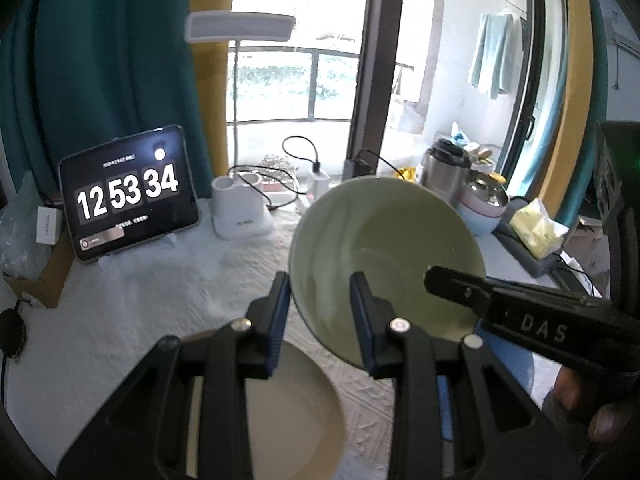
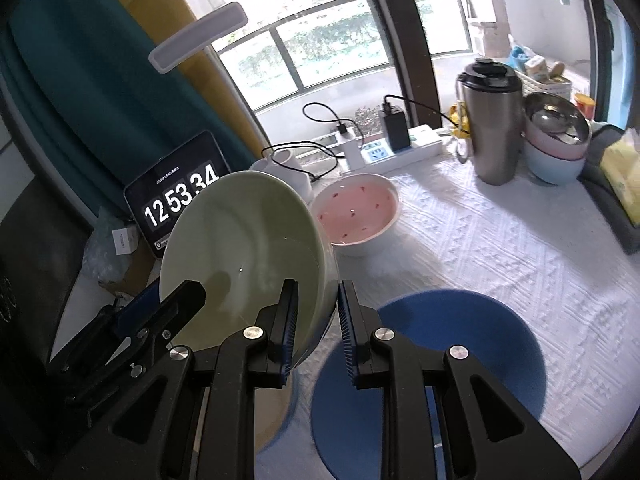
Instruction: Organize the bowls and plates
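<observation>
1. The left hand-held gripper (image 1: 320,304) pinches the rim of the green bowl (image 1: 384,256), one finger inside and one outside.
2. The right hand-held gripper (image 2: 318,312) pinches the other side of the same bowl's rim.
3. The green bowl is tilted and lifted off the surface (image 2: 500,248).
4. A blue plate (image 2: 440,344) and a beige plate (image 1: 288,408) lie below it.
5. A pink bowl (image 2: 356,212) sits farther back.

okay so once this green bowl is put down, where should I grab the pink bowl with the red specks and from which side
Take the pink bowl by its rim, coming from above at the near edge, one of the jaws inside and one outside. It stands upright and open on the white cloth; the wall is probably too wide to span, and the lamp base and cables crowd its far side.
</observation>
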A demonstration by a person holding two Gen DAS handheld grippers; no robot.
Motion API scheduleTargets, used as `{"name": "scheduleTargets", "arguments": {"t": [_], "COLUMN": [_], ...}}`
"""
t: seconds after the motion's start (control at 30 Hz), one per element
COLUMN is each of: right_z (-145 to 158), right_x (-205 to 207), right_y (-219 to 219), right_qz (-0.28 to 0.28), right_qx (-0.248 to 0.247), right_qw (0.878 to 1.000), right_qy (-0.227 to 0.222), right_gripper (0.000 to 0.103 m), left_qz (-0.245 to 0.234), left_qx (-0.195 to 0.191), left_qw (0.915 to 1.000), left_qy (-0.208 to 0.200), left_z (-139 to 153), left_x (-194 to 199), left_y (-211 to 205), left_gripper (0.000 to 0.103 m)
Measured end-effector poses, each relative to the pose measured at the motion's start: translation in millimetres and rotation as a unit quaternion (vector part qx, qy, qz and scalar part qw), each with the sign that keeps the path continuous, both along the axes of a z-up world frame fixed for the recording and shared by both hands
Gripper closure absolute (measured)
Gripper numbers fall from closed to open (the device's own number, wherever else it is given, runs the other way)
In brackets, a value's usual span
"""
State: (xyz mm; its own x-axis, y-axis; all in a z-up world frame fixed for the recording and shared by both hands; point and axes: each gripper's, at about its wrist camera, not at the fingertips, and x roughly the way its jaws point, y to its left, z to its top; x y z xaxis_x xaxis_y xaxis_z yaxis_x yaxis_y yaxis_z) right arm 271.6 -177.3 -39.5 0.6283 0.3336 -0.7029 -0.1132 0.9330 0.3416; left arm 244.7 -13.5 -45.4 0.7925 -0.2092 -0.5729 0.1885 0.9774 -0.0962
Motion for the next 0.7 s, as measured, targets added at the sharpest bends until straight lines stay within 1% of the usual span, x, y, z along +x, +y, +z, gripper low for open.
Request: {"name": "scheduleTargets", "arguments": {"t": [0.4,0.7], "right_z": [-5.6,-15.5], "right_x": [-31.4,-46.8], "right_y": [-43.2,-61.8], "right_qz": [-0.036,-0.05], "right_qx": [0.003,0.003], "right_qw": [0.999,0.999], "right_qy": [0.002,0.01], "right_gripper": [0.081,0.081], "left_qz": [-0.039,-0.053], "left_qx": [0.006,0.013], "left_qw": [0.9992,0.9983], "left_qy": [0.008,0.017], "left_z": [-6.8,-13.5], "left_x": [-20.6,-30.2], "left_y": [-40.4,-59.4], "left_gripper": [0.072,0.072]}}
